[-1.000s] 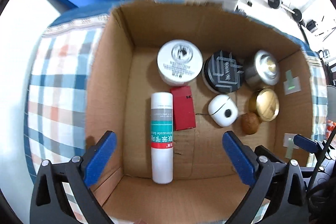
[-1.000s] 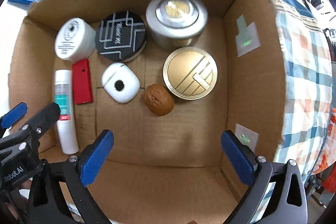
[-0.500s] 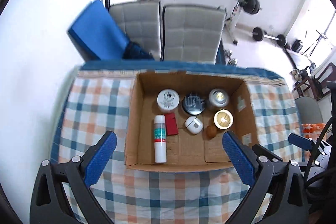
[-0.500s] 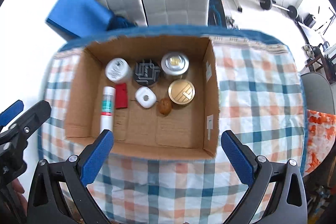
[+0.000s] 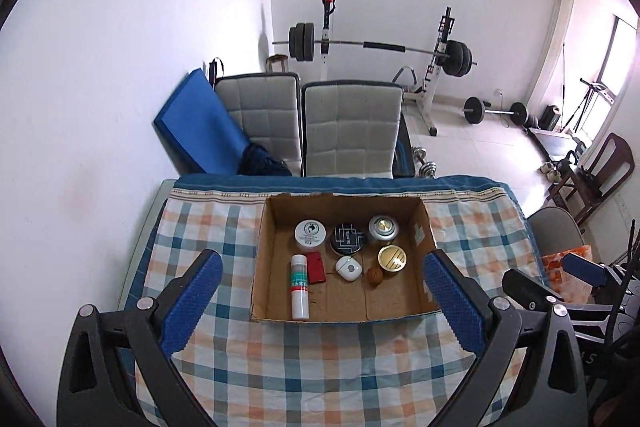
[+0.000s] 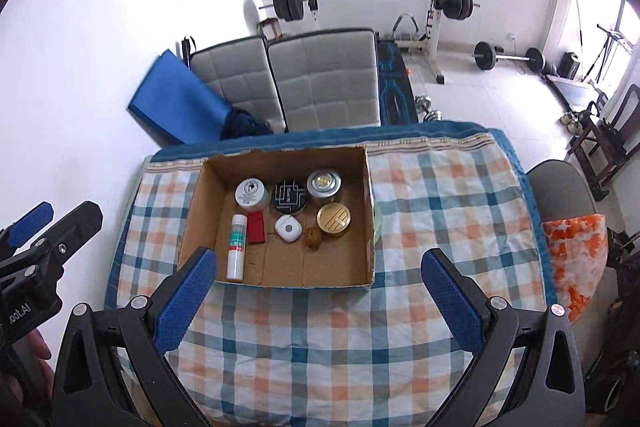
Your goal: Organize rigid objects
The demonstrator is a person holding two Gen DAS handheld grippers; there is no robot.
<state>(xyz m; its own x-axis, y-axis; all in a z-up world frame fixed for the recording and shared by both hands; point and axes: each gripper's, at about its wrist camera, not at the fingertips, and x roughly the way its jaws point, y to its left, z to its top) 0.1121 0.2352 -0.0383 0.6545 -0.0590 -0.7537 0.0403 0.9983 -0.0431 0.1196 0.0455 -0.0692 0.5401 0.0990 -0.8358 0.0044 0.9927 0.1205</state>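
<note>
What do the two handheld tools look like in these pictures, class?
Each tool has a black frame with triangular cut-outs and silver screw heads. The left tool and right tool both carry two fingers with blue textured pads. The left tool's body bears white lettering, partly cut off.

A tabletop (image 5: 148,227) is draped in a checked cloth (image 5: 320,359) of orange, teal and white squares, with a plain blue band along the far edge. An open cardboard box (image 5: 260,267) sits directly on the cloth, toward that far edge and roughly centred in the left wrist view. Nearer than the box, the cloth lies bare and slightly wrinkled. To the box's right, the cloth (image 6: 448,211) runs out to the blue edge.
</note>
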